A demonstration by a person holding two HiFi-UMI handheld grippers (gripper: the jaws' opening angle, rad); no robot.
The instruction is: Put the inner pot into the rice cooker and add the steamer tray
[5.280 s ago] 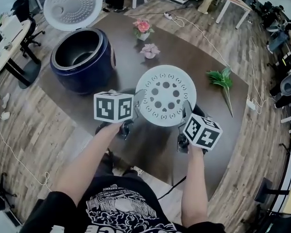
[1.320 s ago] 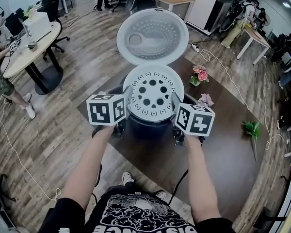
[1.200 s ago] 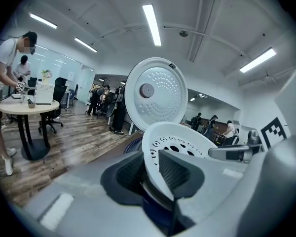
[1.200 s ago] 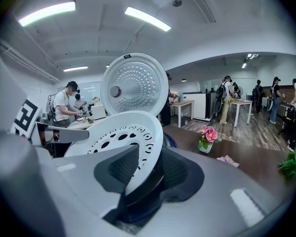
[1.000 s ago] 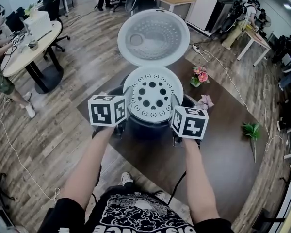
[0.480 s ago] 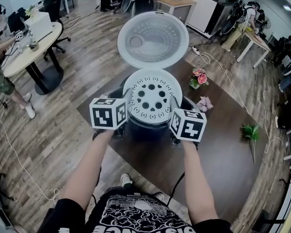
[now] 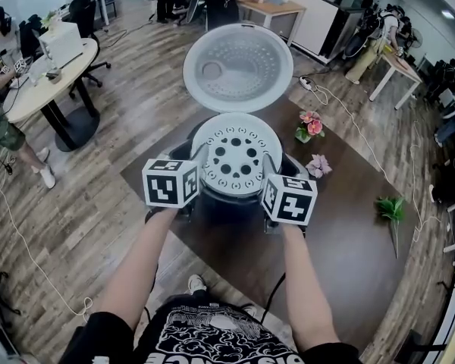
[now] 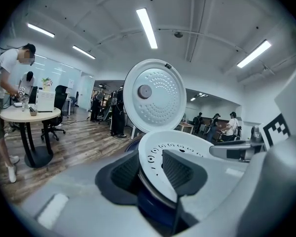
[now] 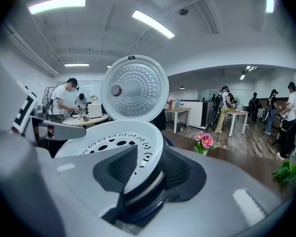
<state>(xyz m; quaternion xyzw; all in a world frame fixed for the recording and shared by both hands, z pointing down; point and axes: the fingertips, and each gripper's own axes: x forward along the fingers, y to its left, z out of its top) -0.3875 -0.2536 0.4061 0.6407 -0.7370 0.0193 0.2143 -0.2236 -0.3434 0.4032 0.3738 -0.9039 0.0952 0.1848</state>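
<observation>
A wood-plank floor (image 7: 76, 203) fills the room, and on it stands a dark brown table (image 7: 349, 233) that runs from the middle towards the near right. At the table's far left corner sits the dark blue rice cooker (image 7: 229, 205). Its round lid (image 7: 237, 67) is swung up and back, with the dimpled inner face towards the person. The white perforated steamer tray (image 7: 235, 156) lies level across the cooker's mouth and covers the opening, with the cooker's blue wall showing under its rim. The person's bare forearms reach in from the near edge, one to each side of the tray. The left gripper (image 8: 149, 164) straddles the tray's left rim, one pad over the tray's top and the other outside it. Its jaws have just been opening and now stand partly apart, a dark gap showing beside the rim, so nothing is pinched. The right gripper (image 9: 149, 171) straddles the right rim in the same way. Its jaws are also partly apart, with a gap between the rim's outer wall and the outer pad, and they clamp nothing. A pot of pink flowers (image 7: 309, 125) stands on the table just right of the cooker, and a paler bloom (image 7: 317, 165) lies nearer. A green sprig (image 7: 392, 209) lies well apart at the right edge.
</observation>
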